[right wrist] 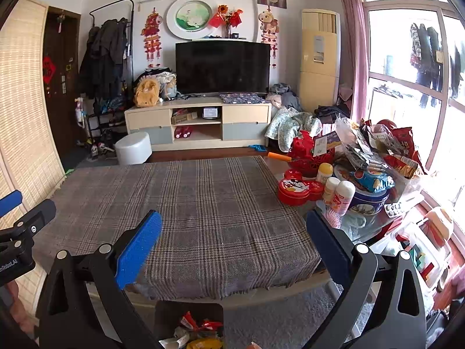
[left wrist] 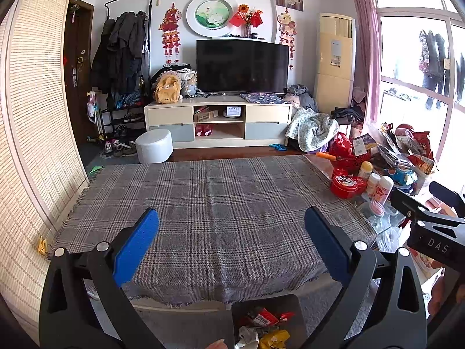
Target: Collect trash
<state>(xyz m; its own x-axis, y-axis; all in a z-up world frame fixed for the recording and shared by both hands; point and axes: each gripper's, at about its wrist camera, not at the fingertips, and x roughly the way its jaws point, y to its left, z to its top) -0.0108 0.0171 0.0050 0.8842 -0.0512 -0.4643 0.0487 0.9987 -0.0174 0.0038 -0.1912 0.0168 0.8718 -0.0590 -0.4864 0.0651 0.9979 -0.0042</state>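
Trash (left wrist: 266,330), a loose heap of red, yellow and white wrappers, lies in a dark bin (left wrist: 293,305) on the grey floor just below the near edge of the plaid-covered table (left wrist: 209,203). In the left wrist view it sits at 6 o'clock, between and beneath the two blue pads; in the right wrist view the same heap (right wrist: 197,334) sits at about 7 o'clock, lower left of centre.

The left gripper (left wrist: 231,222) has its jaws spread wide with nothing between them. The right gripper (right wrist: 234,225) is likewise spread wide and empty. Both point level across the tabletop toward the television at 12 o'clock, so the bin lies under them, not ahead.

The heap has no clear long axis. It looks more centred under the left gripper, so I judge that one nearer. The plaid cloth shows no loose wrappers; collecting appears nearly done. Snack bags (right wrist: 404,145) at 2 o'clock may be goods, not waste; I cannot tell.
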